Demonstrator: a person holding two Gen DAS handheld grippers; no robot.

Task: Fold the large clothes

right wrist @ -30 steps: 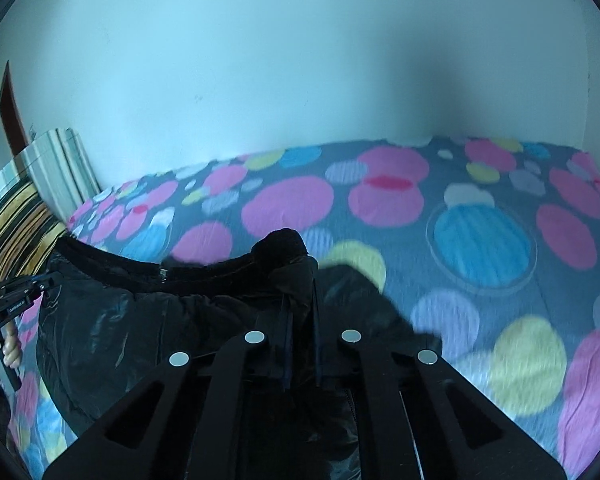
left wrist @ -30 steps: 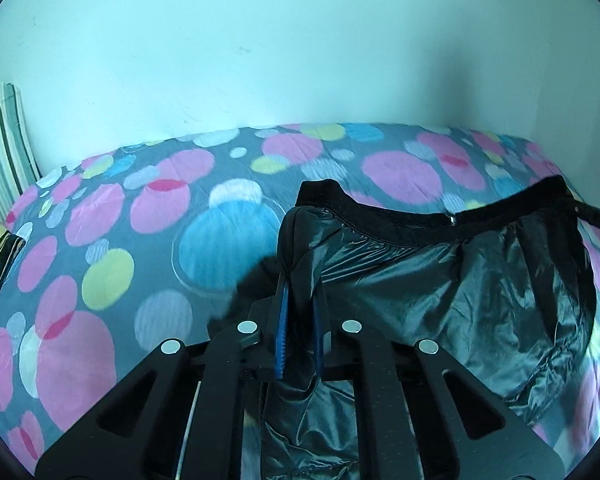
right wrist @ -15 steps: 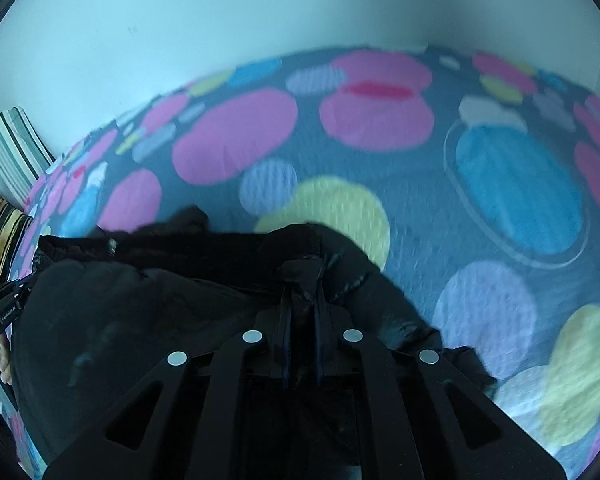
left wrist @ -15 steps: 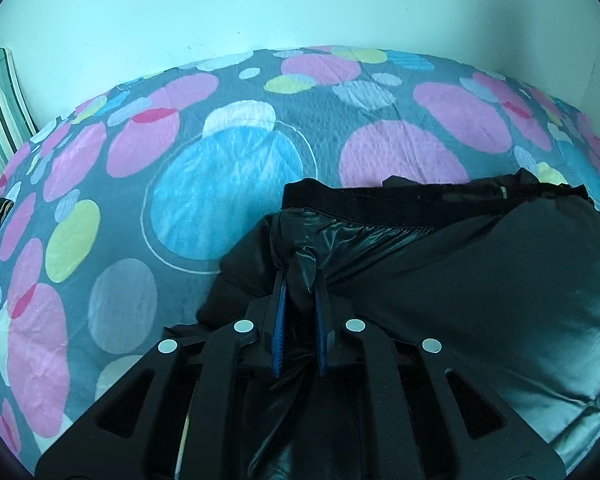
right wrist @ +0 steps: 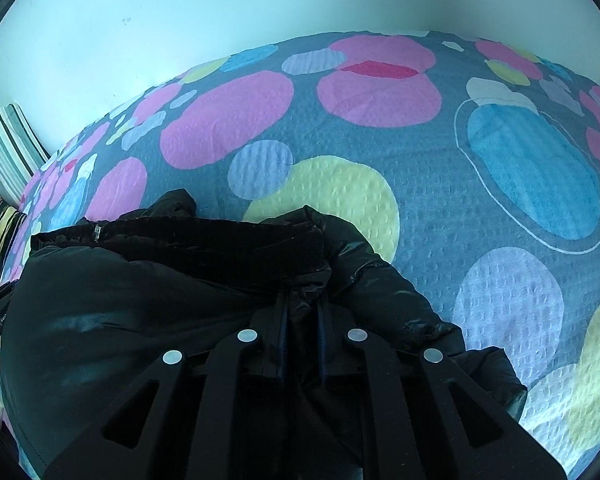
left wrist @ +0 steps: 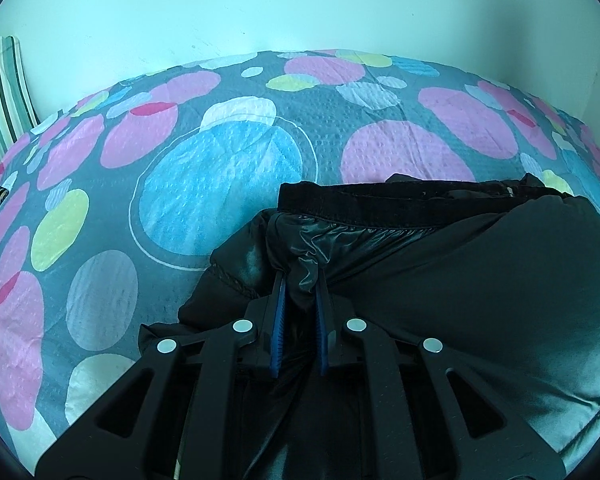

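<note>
Two claws pinch one black puffer jacket [left wrist: 440, 280] that lies on the bed [left wrist: 180, 168] with its spotted cover. Left claw [left wrist: 300, 276] is pressed onto a shiny fold just below the dark collar band [left wrist: 380, 208]. Right claw [right wrist: 302, 292] nips fabric under that band's other end, with a sleeve [right wrist: 388, 280] trailing to its right.

A bed [left wrist: 228, 184] with a grey cover full of big coloured dots holds a shiny black jacket [left wrist: 480, 280]. A striped pillow [left wrist: 4, 92] sits at its edge.
</note>
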